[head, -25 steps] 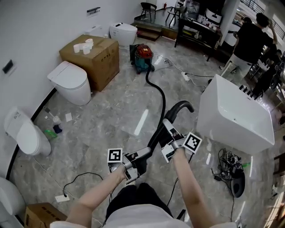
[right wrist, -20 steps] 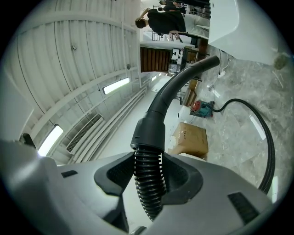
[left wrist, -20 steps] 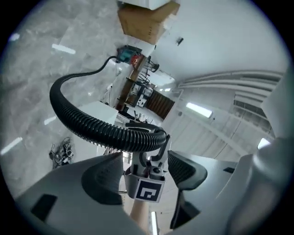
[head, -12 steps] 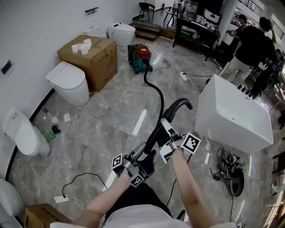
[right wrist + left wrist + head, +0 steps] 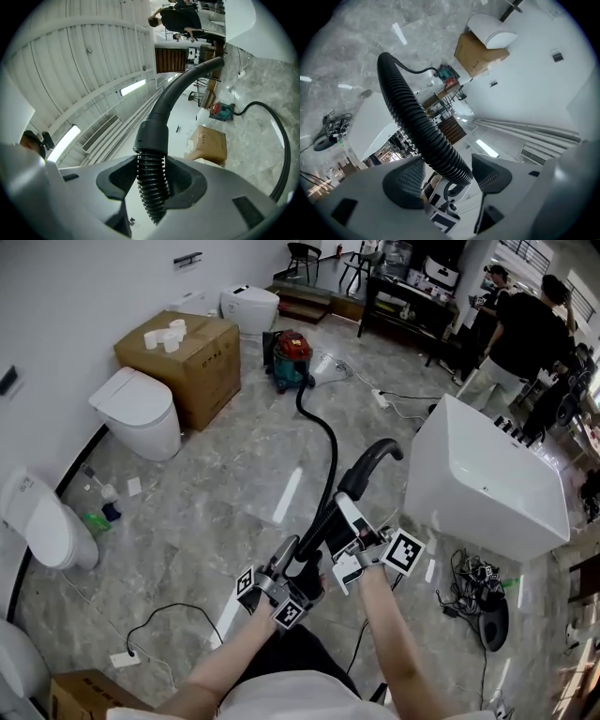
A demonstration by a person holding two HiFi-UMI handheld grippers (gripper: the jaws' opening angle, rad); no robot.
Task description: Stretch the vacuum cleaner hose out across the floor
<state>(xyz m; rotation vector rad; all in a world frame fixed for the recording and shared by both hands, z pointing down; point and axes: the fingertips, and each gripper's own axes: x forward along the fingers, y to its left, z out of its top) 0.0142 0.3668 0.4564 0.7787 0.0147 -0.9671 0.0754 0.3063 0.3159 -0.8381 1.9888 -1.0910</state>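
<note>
While both grippers hold it up off the floor, left gripper has its fingers closed round the ribbed hose, a pad on each side. Right gripper sits just beyond, fingers clamped on the hose right under the smooth cuff. The curved handle pipe pokes out past it. From the left gripper the hose drops to the grey floor and snakes away to the red vacuum cleaner, beside the cardboard box. White tub on the right.
</note>
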